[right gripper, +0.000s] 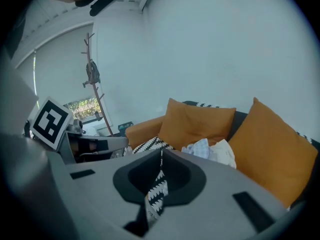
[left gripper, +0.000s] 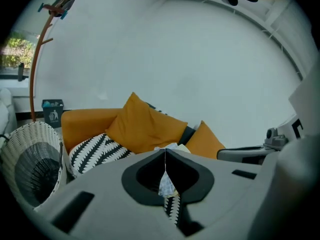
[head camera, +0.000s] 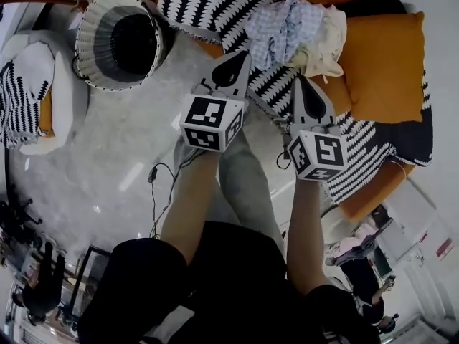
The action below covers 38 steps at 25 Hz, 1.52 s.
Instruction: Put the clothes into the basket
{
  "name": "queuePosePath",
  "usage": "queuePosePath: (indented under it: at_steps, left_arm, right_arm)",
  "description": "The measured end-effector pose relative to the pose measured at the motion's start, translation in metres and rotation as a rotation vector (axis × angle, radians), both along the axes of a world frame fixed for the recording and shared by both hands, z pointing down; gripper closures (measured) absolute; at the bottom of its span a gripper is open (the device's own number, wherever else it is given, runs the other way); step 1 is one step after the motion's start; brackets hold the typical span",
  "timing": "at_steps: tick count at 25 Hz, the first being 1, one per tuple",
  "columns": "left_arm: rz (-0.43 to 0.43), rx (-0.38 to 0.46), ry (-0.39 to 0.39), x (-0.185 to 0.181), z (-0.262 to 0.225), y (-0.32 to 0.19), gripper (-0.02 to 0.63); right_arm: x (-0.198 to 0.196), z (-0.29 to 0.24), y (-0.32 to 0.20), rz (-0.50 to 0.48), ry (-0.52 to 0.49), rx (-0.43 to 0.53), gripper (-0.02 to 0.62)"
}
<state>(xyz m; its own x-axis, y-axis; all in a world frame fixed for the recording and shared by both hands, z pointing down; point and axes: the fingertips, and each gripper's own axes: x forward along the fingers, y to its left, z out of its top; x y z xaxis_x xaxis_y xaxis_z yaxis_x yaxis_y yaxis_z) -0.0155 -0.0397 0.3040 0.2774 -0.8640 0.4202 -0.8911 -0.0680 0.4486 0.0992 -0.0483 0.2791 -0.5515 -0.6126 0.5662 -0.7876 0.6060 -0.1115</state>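
A pale blue checked garment (head camera: 283, 31) and a cream one (head camera: 326, 41) lie bunched on the orange sofa (head camera: 387, 56), over a black-and-white patterned throw (head camera: 215, 6). In the right gripper view the clothes (right gripper: 212, 151) show between two orange cushions. The white woven basket (head camera: 118, 41) with a dark inside stands on the floor left of the sofa; its rim (left gripper: 30, 169) appears at the left of the left gripper view. My left gripper (head camera: 240, 57) and right gripper (head camera: 300, 84) are both shut and empty, side by side, just short of the clothes.
A white chair with a patterned cushion (head camera: 29, 95) stands at the far left. A cable (head camera: 154, 185) trails on the pale floor. A wooden coat stand (right gripper: 92, 84) and a small bin (left gripper: 52, 111) stand by the wall. The person's legs fill the lower head view.
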Motion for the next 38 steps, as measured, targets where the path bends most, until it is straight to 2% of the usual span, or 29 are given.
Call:
queuePosePath:
  at_steps: [8,13,14,15,17,19,21,28,30,35,38]
  left_arm:
    - [-0.040,-0.028,-0.007,0.006,0.061,-0.017,0.597]
    - [0.011,-0.043,-0.029,0.023,0.094,-0.040,0.595]
    - [0.023,-0.043,-0.033,0.025,0.099,-0.045,0.594]
    - [0.034,-0.045,-0.035,0.028,0.104,-0.049,0.580]
    - [0.057,-0.061,-0.040,0.034,0.118,-0.055,0.481]
    - [0.083,-0.088,-0.053,0.040,0.133,-0.059,0.422]
    - [0.100,-0.113,-0.072,0.044,0.149,-0.064,0.395]
    - [0.120,-0.200,-0.154,0.050,0.200,-0.075,0.320]
    - [0.130,-0.225,-0.141,0.053,0.214,-0.074,0.309]
    - [0.158,-0.239,-0.110,0.061,0.237,-0.088,0.296]
    - [0.179,-0.251,-0.088,0.070,0.250,-0.098,0.295]
  right_arm:
    - [0.002,0.061,-0.038,-0.034,0.050,-0.002,0.581]
    - [-0.001,0.091,-0.068,-0.091,0.072,-0.004,0.575]
    - [-0.002,0.095,-0.074,-0.105,0.077,-0.002,0.556]
    - [-0.003,0.100,-0.080,-0.116,0.082,-0.005,0.478]
    - [-0.003,0.110,-0.090,-0.125,0.100,-0.018,0.381]
    - [0.000,0.117,-0.101,-0.119,0.125,-0.014,0.364]
    - [0.002,0.123,-0.114,-0.108,0.158,0.001,0.344]
    - [0.006,0.153,-0.151,-0.109,0.237,-0.031,0.281]
    - [0.006,0.159,-0.157,-0.120,0.257,-0.024,0.273]
    - [0.002,0.183,-0.172,-0.216,0.417,-0.008,0.255]
    - [-0.002,0.211,-0.168,-0.315,0.527,-0.062,0.252]
